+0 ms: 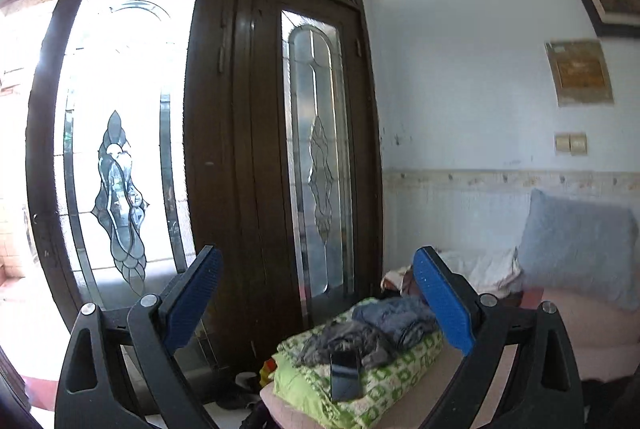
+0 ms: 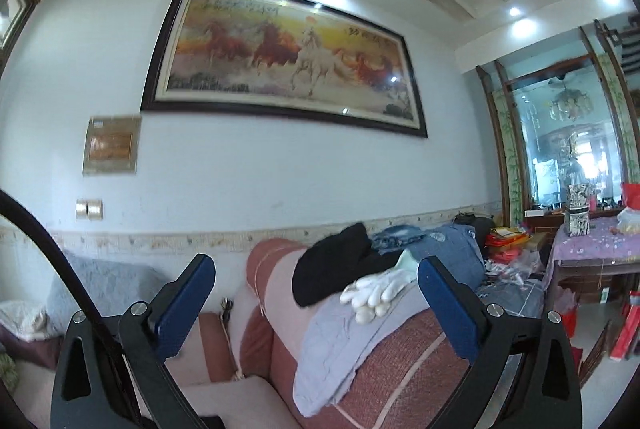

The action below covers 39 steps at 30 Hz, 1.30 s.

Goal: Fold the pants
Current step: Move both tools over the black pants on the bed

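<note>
Ahead, folded pants beyond spread left tongs; right tongs spread, empty.

Horse painting has calligraphy, too blurry to read; no other text.

A phone lies on a quilt, folded clothes just behind; gloves lie on the sofa back

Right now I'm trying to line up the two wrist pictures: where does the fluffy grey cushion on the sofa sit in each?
Left wrist: the grey cushion leans against the wall at right, beyond the right fingertip.
Right wrist: the same cushion lies at lower left, behind the left finger.
Shared landmark: the gold wall switch, on the wall above the cushion in both views.
</note>
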Each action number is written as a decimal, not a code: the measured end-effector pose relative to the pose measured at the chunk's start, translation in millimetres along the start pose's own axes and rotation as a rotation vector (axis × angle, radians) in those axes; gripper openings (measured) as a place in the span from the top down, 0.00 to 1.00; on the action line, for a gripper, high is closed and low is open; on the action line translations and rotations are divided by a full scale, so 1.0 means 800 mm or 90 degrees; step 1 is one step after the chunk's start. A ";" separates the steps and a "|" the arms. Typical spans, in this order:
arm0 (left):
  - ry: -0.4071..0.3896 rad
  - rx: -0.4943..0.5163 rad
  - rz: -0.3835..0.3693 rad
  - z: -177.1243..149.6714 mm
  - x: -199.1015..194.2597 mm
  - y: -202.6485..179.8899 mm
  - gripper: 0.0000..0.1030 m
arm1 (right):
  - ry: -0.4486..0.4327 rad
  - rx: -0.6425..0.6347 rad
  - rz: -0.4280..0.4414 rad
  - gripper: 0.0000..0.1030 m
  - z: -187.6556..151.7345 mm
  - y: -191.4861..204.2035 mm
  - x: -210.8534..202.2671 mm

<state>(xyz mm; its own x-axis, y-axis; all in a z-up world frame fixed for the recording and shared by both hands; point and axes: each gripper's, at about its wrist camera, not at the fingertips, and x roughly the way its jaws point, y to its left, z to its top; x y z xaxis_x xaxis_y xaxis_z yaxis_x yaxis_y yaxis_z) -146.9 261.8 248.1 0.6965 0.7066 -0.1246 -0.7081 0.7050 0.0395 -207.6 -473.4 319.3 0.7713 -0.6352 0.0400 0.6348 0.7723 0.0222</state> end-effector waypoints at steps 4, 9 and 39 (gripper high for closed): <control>0.095 -0.005 -0.090 -0.094 0.048 -0.065 0.03 | 0.080 0.007 0.048 0.00 -0.072 0.022 0.052; 0.205 -0.004 -0.197 -0.234 0.112 -0.168 0.03 | 0.210 -0.004 0.107 0.00 -0.201 0.081 0.128; 0.488 0.177 -0.281 -0.590 0.239 -0.478 0.04 | 0.625 -0.097 0.182 0.03 -0.691 0.209 0.293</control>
<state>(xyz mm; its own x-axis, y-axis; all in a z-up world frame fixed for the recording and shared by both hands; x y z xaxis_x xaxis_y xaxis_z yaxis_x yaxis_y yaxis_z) 202.5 98.6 -258.4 0.5592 0.2077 -0.8026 -0.2745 0.9599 0.0572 104.2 -497.7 -220.0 0.5482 -0.2083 -0.8100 0.3689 0.9294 0.0107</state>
